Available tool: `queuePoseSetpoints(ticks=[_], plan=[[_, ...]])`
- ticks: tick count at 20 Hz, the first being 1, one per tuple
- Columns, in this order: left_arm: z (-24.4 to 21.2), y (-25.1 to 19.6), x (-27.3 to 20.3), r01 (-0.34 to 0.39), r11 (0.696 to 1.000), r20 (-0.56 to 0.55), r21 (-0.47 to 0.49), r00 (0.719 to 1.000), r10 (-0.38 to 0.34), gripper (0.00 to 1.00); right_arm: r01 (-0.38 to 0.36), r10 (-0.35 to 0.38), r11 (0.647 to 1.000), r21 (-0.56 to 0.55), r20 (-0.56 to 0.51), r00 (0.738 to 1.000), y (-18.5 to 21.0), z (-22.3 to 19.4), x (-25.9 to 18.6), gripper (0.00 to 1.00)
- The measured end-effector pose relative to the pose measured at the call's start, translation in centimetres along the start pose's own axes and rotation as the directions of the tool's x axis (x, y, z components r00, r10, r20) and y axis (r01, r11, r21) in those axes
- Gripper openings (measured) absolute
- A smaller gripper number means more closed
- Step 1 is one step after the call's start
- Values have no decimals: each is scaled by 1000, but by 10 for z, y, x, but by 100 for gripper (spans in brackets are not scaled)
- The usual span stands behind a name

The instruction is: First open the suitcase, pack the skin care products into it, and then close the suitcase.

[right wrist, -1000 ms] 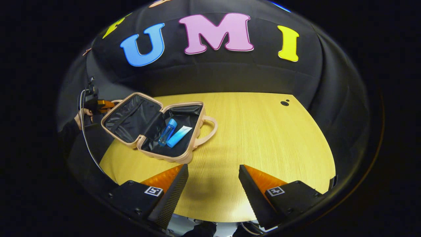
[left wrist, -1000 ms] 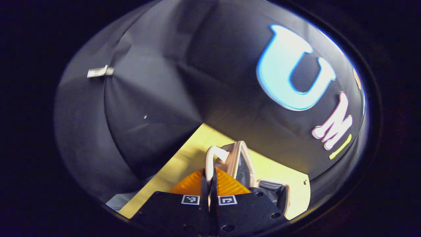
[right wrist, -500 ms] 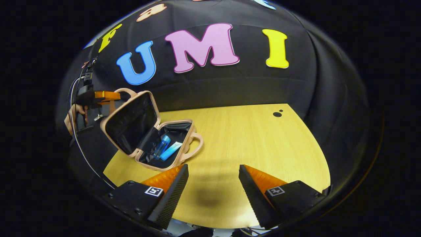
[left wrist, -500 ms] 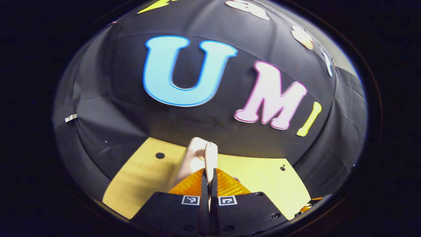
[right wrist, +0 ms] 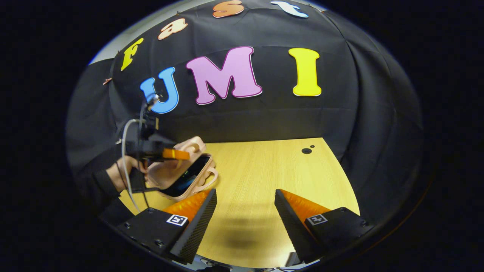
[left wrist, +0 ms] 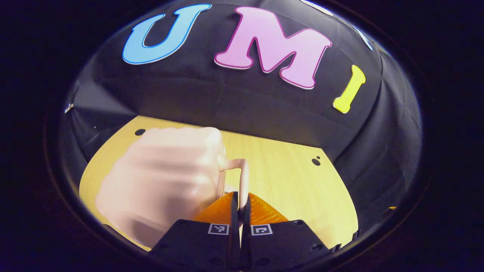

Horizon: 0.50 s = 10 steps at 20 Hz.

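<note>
Above the pale pink hard-shell suitcase (right wrist: 177, 172), the left tongs (left wrist: 240, 196) pinch its lid handle (left wrist: 242, 177). Lid nearly down. Right of the suitcase, the right tongs (right wrist: 245, 196) hang spread over the yellow wooden surface (right wrist: 272, 170).

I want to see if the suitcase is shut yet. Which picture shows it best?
The right gripper view: the suitcase sits whole on the table, its lid nearly down. The left gripper view shows its blurred lid and the left gripper shut on a handle.

light wooden table (right wrist: 264, 177), small dark holes (right wrist: 306, 150) in it
</note>
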State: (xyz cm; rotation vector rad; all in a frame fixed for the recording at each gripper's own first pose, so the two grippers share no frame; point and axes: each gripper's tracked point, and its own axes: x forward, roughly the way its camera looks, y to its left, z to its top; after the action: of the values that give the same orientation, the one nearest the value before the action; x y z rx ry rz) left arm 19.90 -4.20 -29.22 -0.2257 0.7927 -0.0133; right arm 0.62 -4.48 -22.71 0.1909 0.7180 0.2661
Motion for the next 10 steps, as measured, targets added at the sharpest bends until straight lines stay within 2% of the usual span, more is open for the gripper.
queuePoseSetpoints(ticks=[3,5,7,8,9,10], plan=[[-30,-4,18,-45,999,-40,21,998,45,11,30,-24,997,-66,80,997,-19,32,-15,97],[-30,-16,14,-51,998,-29,36,998,52,21,58,-47,995,-80,131,990,-23,49,-21,97],[-22,-23,3,-54,997,8,55,999,54,43,78,-64,994,-77,168,984,-21,61,-25,97],[-15,-24,-11,-47,997,37,67,998,44,72,89,-74,993,-73,179,981,-19,67,-26,97],[-6,-26,-30,-45,996,73,77,997,39,77,100,-86,993,-63,187,979,-17,71,-27,97],[4,-27,-52,-42,996,112,84,993,32,87,105,-93,993,-51,198,976,-12,77,-28,97]])
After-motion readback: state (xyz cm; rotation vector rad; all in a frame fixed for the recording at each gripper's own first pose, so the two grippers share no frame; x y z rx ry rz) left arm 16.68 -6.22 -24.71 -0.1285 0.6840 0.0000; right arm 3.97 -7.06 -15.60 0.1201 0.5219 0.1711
